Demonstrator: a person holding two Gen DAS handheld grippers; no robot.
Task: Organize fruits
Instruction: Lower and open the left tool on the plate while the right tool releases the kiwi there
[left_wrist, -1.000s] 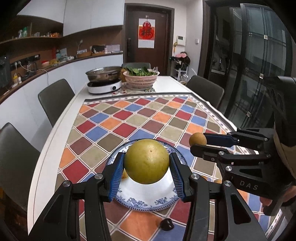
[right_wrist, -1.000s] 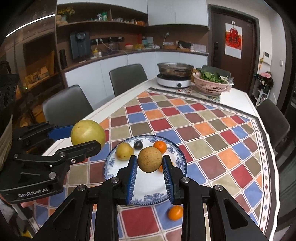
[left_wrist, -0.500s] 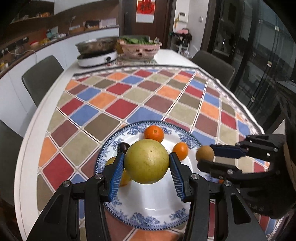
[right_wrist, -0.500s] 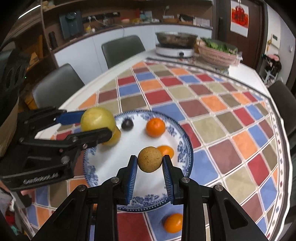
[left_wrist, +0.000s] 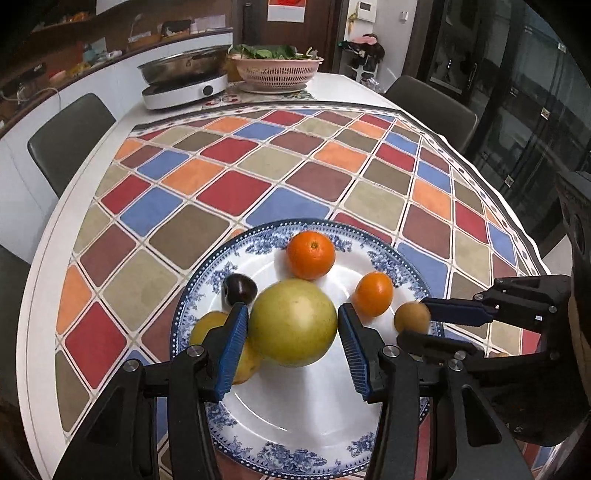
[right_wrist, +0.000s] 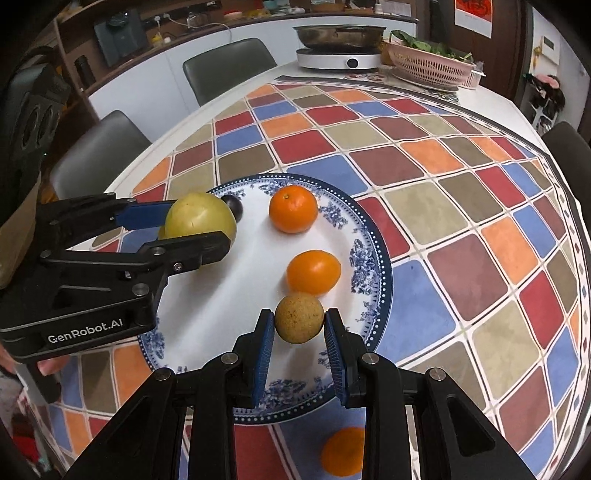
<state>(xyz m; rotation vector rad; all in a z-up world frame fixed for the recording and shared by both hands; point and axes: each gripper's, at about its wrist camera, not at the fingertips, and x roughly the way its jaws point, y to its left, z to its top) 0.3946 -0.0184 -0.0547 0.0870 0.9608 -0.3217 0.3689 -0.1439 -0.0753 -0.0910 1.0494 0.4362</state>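
My left gripper (left_wrist: 293, 325) is shut on a large yellow-green citrus (left_wrist: 293, 323) and holds it low over the blue-and-white plate (left_wrist: 295, 443). My right gripper (right_wrist: 299, 328) is shut on a small brown round fruit (right_wrist: 299, 323) over the plate's near right rim (right_wrist: 384, 266). On the plate lie two oranges (right_wrist: 293, 214) (right_wrist: 313, 272), a dark plum (left_wrist: 239, 290) and a yellow fruit (left_wrist: 207, 326) partly behind my left finger. Another orange (right_wrist: 343, 456) lies on the cloth near the plate.
The plate sits on a chequered tablecloth (left_wrist: 258, 177) on a white table. At the far end stand an induction cooker with a pan (left_wrist: 184, 81) and a pink basket of greens (left_wrist: 275, 68). Grey chairs (left_wrist: 70, 136) surround the table.
Both grippers have come down and forward over the plate with their fruits still held. The plate and its fruits now look closer.
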